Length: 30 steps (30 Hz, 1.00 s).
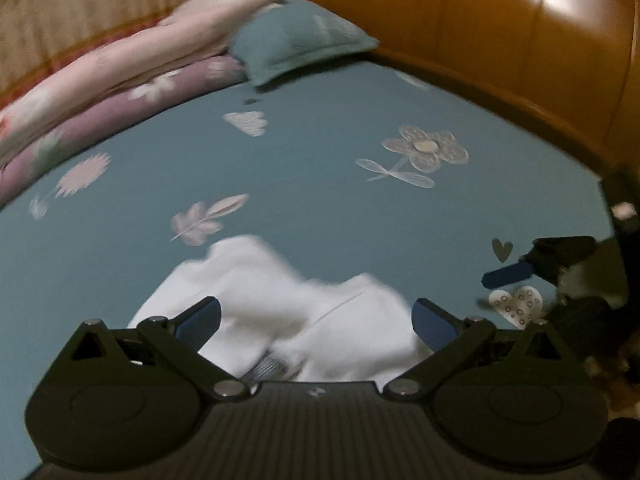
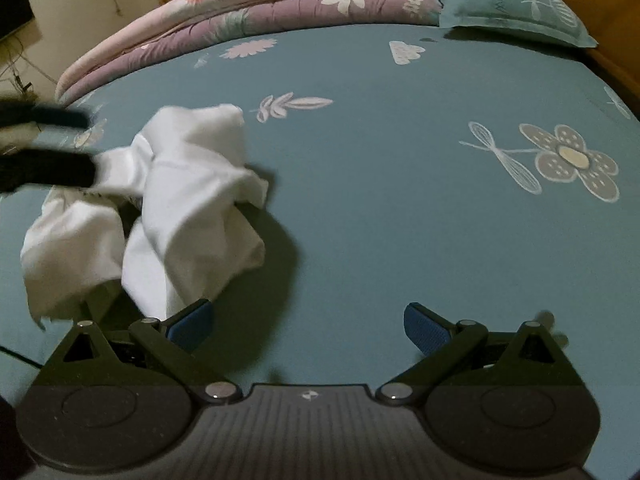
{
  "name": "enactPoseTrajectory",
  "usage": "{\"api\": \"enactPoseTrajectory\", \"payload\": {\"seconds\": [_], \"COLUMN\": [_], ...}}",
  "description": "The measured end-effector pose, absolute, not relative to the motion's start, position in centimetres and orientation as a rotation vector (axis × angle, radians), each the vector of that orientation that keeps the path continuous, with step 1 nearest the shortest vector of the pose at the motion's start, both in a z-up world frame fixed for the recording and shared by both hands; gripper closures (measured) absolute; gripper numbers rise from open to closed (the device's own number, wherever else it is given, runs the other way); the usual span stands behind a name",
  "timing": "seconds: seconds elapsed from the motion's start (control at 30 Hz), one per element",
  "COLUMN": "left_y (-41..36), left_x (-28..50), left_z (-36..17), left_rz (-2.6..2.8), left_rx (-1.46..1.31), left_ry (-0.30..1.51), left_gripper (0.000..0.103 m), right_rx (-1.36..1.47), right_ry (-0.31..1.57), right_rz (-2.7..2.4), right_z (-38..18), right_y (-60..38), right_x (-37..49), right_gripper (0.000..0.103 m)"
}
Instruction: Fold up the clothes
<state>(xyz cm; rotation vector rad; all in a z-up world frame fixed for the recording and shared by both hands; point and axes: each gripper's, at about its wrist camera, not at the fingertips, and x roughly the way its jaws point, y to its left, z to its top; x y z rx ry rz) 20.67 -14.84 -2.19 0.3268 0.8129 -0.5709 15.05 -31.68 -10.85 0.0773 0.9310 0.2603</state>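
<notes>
- Black left hand-held gripper (image 1: 316, 316), with ribbed blue pads, fills the foreground of its own view, fingers spread wide, gripping nothing.
- White garment (image 1: 280, 304), soft and crumpled, lies bunched on the bed beneath and between those fingers; whether they touch it is unclear.
- Right hand-held gripper (image 2: 308, 322) is likewise spread wide and empty, over bare sheet, with the garment (image 2: 176, 208) just beside its left finger.
- Teal bedsheet (image 2: 380, 220) is smooth, printed with pale flowers and leaves.
- Folded pink and mauve quilts (image 2: 260, 4) and a teal pillow (image 2: 512, 4) sit at the far edge.
- Glossy wooden headboard (image 1: 500, 32).
</notes>
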Motion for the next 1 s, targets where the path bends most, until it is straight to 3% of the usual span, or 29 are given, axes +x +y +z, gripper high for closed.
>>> {"api": "enactPoseTrajectory", "payload": {"seconds": [0.17, 0.27, 0.37, 1.0], "left_y": [-21.0, -20.3, -16.6, -4.3], "left_x": [20.7, 20.4, 21.3, 23.8], "left_z": [-6.0, -7.4, -6.2, -2.6], "left_rz": [-0.503, -0.377, -0.309, 0.098], "left_rx": [0.645, 0.83, 0.748, 0.657], "left_ry": [0.831, 0.788, 0.859, 0.823], "left_gripper": [0.002, 0.001, 0.0, 0.0], "right_rx": [0.12, 0.159, 0.174, 0.157], "right_ry": [0.915, 0.907, 0.902, 0.937], "right_rz": [0.217, 0.2, 0.194, 0.23], "right_z": [-11.4, -11.7, -12.0, -12.7], "right_y": [-33.6, -34.8, -35.4, -33.0], "right_x": [13.2, 12.3, 11.9, 12.5], "right_gripper": [0.0, 0.0, 0.0, 0.0]}}
